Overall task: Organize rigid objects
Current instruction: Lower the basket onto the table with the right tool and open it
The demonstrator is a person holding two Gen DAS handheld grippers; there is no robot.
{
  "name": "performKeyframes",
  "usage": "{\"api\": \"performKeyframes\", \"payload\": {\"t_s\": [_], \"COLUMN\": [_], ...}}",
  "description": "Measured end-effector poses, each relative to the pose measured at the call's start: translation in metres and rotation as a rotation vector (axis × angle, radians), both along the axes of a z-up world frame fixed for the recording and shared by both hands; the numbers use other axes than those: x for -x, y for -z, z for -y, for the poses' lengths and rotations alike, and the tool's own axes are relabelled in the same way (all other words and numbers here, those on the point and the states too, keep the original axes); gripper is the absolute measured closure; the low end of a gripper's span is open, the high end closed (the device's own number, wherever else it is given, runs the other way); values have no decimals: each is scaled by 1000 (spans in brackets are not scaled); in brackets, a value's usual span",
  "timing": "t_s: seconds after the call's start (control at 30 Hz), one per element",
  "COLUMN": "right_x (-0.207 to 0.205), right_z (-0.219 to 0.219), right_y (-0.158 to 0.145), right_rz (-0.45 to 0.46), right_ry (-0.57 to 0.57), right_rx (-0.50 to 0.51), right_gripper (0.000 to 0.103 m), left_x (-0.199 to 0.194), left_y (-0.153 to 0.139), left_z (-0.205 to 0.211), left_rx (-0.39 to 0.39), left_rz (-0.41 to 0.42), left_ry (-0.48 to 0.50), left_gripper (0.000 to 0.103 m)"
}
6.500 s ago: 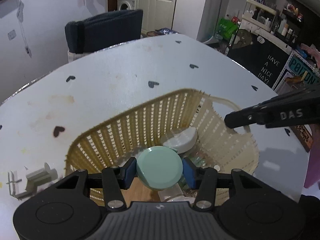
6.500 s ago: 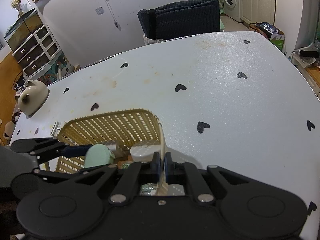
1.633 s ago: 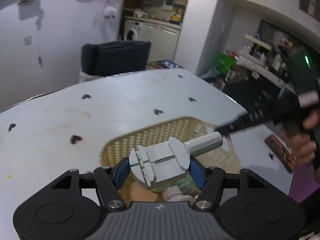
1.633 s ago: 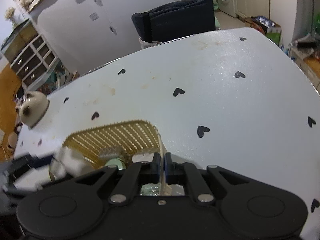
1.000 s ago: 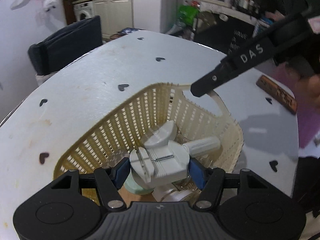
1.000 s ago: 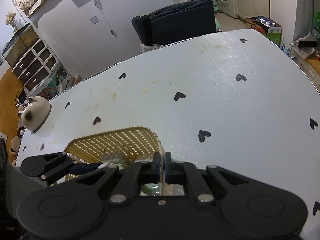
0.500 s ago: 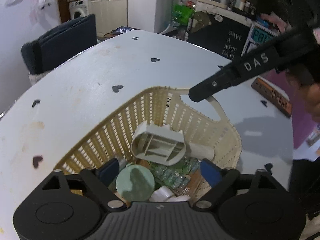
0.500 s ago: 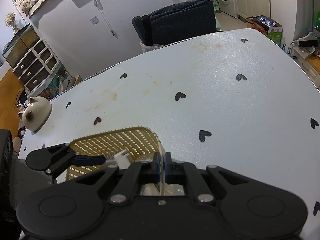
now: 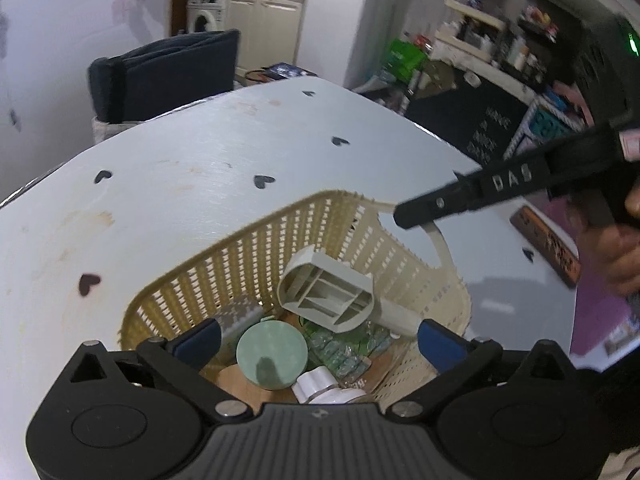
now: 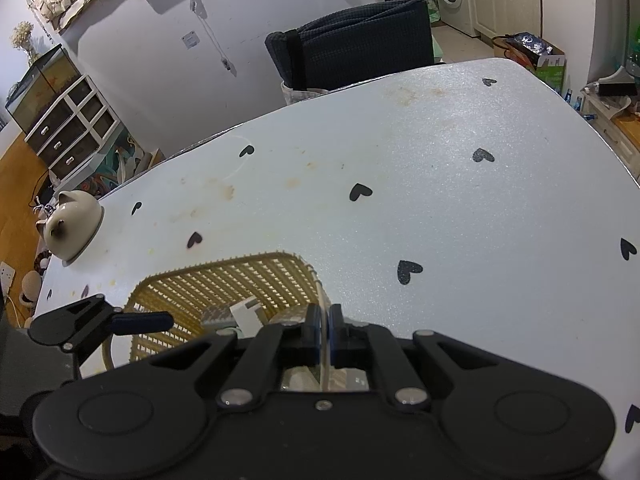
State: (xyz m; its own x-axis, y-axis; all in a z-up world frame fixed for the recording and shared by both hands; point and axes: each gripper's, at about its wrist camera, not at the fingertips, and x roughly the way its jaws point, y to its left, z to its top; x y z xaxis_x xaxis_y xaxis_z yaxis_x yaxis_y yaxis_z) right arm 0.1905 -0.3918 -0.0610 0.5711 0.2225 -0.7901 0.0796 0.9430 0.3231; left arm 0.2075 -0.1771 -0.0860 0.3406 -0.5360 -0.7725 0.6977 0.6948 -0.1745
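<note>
With the basket (image 9: 248, 264) steadied by the right hand-held gripper (image 10: 323, 326) clamped on its rim, the left hand-held gripper (image 9: 318, 338), jaws opening and empty above the grey tool (image 9: 326, 292) inside, is best lifted clear.

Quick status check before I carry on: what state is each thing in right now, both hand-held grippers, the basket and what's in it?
Left hand-held gripper: jaws opening, nothing between them.
Right hand-held gripper: shut on the basket handle.
Basket: upright on the table, partly filled.
Grey plastic tool: released, lying tilted on the pile.
Green round lid: lying in the basket.
</note>
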Motion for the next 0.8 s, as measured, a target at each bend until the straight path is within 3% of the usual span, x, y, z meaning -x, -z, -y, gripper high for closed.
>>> {"api": "performKeyframes", "payload": {"t_s": [0.4,0.53,0.6,0.8], "right_x": [1,7,15,42], "right_z": [-5,-8,-9,-7], "right_y": [-1,-6,-11,-28], "right_rz": [8,25,51,133], "right_ry": [-2,8,2,-3], "right_rx": [37,81,83,92], "right_gripper": [98,86,85,76], "left_x": [15,25,28,50], "left_y": [-23,-31,-34,-47], "left_z": [-21,-26,-29,-39], "left_rx": [104,99,90,148], "left_rz": [18,36,38,43], "left_ry": [-153,-219,-252,-353], "left_gripper": [0,0,0,0]}}
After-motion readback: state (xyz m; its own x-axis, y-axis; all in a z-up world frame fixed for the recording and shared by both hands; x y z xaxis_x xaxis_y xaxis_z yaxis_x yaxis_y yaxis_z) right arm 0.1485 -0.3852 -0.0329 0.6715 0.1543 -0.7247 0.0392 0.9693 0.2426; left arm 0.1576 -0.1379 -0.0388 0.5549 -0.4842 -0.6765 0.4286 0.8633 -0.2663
